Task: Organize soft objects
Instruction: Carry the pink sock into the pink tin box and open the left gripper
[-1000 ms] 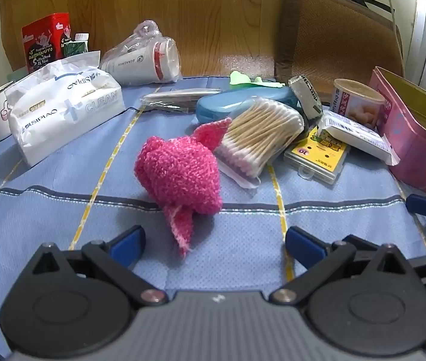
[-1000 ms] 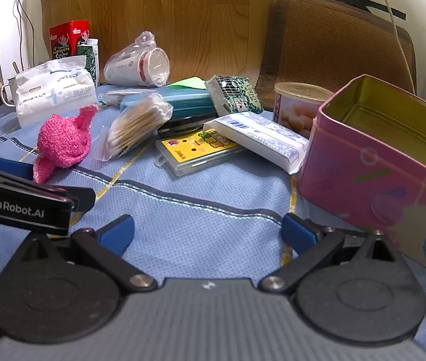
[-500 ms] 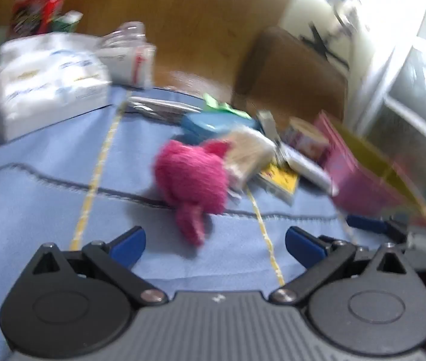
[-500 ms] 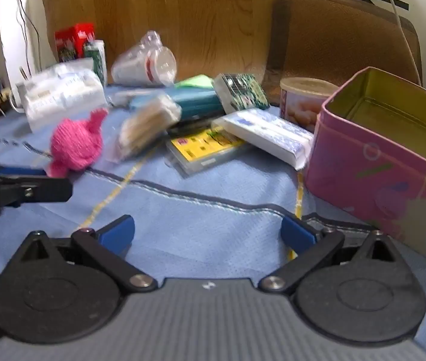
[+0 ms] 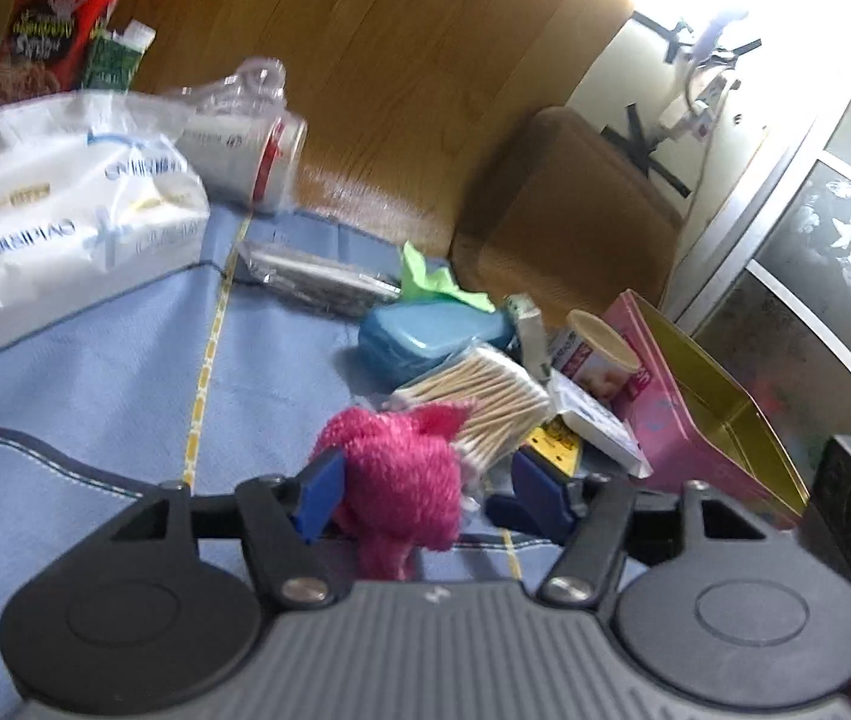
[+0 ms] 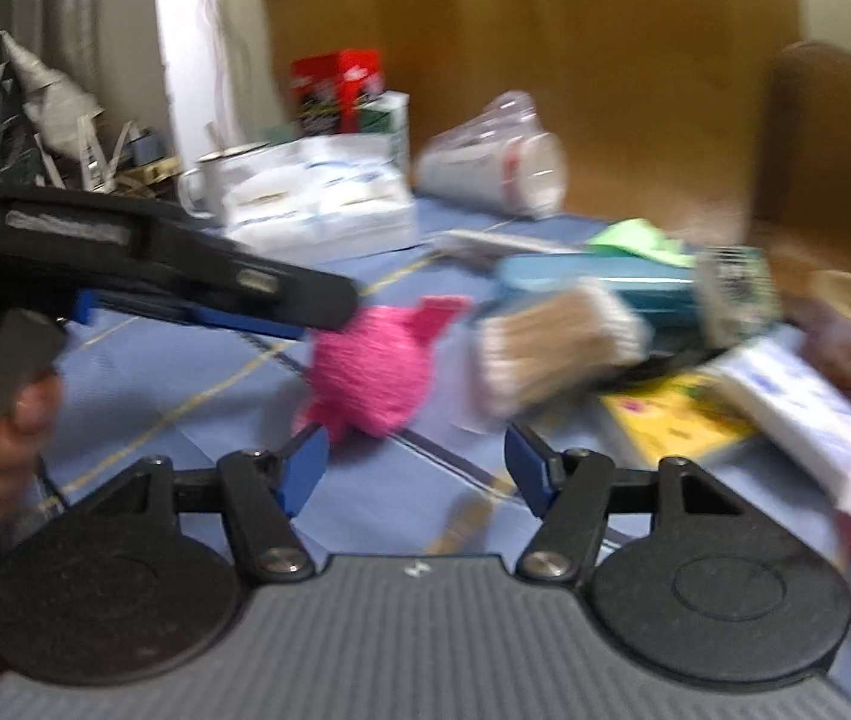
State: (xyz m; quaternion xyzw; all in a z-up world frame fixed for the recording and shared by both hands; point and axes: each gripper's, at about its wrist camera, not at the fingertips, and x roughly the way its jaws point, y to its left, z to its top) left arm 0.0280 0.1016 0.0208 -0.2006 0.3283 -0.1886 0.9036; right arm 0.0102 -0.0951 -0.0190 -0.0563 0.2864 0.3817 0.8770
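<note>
Left wrist view: left gripper (image 5: 425,492) closing, pink sock (image 5: 401,480) between its jaws on the blue cloth (image 5: 95,396), right pad not touching; right wrist view: right gripper (image 6: 416,471) closing on nothing, sock just beyond.

I see a fuzzy pink sock (image 5: 401,480), blue tablecloth (image 5: 95,408) with yellow stripes, pink tin (image 5: 689,432) gold inside, teal case (image 5: 431,342), red box (image 5: 59,30).

Two black claws (image 5: 425,495) (image 6: 416,468) with blue pads (image 5: 320,495), silver screws and ribbed grey bodies.
</note>
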